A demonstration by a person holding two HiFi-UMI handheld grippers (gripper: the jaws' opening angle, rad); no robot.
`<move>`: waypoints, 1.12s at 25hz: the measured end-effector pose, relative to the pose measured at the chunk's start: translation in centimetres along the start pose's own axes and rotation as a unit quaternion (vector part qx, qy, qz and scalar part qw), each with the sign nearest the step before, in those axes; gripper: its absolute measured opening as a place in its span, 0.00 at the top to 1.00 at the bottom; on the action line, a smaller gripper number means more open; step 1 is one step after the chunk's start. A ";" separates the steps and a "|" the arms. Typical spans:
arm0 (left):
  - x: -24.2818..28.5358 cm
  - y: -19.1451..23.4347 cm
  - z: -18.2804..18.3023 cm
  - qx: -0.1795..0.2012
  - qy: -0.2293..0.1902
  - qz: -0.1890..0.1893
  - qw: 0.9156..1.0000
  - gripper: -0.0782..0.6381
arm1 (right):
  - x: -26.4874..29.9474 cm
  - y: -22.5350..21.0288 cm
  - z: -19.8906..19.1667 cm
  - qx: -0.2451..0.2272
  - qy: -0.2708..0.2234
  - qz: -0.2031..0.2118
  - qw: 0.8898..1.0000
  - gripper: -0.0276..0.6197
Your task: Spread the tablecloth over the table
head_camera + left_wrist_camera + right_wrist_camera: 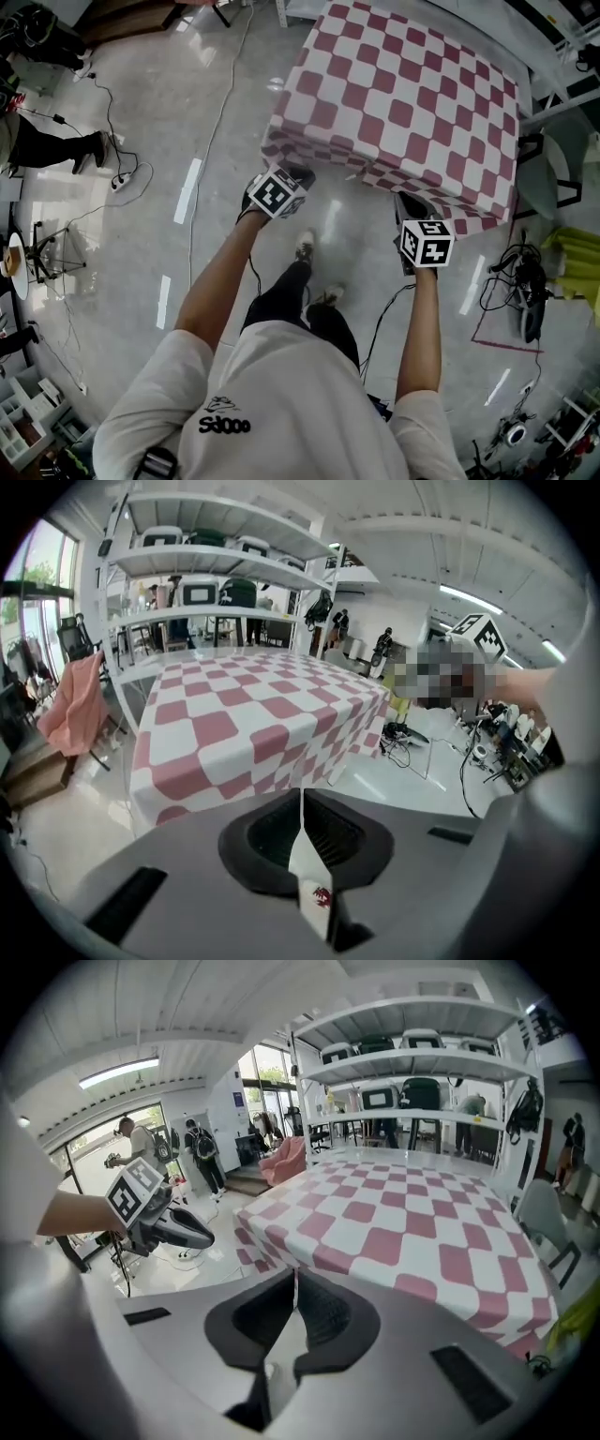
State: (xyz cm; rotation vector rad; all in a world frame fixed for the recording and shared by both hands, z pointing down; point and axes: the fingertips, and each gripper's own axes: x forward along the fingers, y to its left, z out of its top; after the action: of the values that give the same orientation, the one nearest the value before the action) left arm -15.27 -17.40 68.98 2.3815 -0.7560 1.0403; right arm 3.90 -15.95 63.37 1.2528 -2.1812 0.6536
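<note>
A red-and-white checked tablecloth (403,94) covers the table, and its near edge hangs rumpled towards me. My left gripper (298,173) is at the cloth's near left corner. My right gripper (405,199) is at the near edge further right. In the left gripper view the jaws of the left gripper (301,794) are shut, with a thin white strip of cloth pinched between them and the tablecloth (253,705) beyond. In the right gripper view the right gripper (295,1274) is likewise shut on a white strip, just in front of the tablecloth (412,1213).
I stand on a glossy grey floor with cables (117,178) trailing at the left. A grey chair (553,178) and yellow items (574,251) sit to the right of the table. A white shelf rack (225,564) stands behind it. People (202,1152) stand by the windows.
</note>
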 end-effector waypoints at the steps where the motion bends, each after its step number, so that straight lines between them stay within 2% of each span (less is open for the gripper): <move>1: -0.5 -0.3 1.0 0.008 -0.016 0.005 1.000 0.85 | -0.6 0.0 1.0 -0.010 -0.010 -0.005 1.000 0.91; 8: -4.8 -2.2 8.8 0.055 -0.118 0.039 0.991 0.85 | -6.5 -0.1 9.1 -0.051 -0.097 -0.042 0.993 0.92; 12: -8.6 -3.6 14.1 0.055 -0.184 0.050 0.980 0.85 | -10.7 0.4 12.9 -0.071 -0.142 -0.059 0.985 0.92; 15: -11.4 -4.7 17.8 0.078 -0.226 0.058 0.969 0.85 | -13.8 0.6 15.5 -0.080 -0.173 -0.076 0.979 0.92; 20: -15.5 -6.8 22.1 0.116 -0.271 0.072 0.953 0.85 | -17.9 0.6 18.1 -0.106 -0.194 -0.111 0.969 0.92; 28: -20.4 -9.0 26.0 0.162 -0.317 0.100 0.929 0.85 | -23.5 1.7 22.1 -0.116 -0.257 -0.115 0.952 0.92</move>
State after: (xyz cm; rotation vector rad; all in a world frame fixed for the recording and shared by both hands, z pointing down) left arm -7.46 -19.32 35.65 3.0277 -1.1355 0.4644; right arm 7.81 -14.78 31.34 1.6482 -2.3657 -0.0382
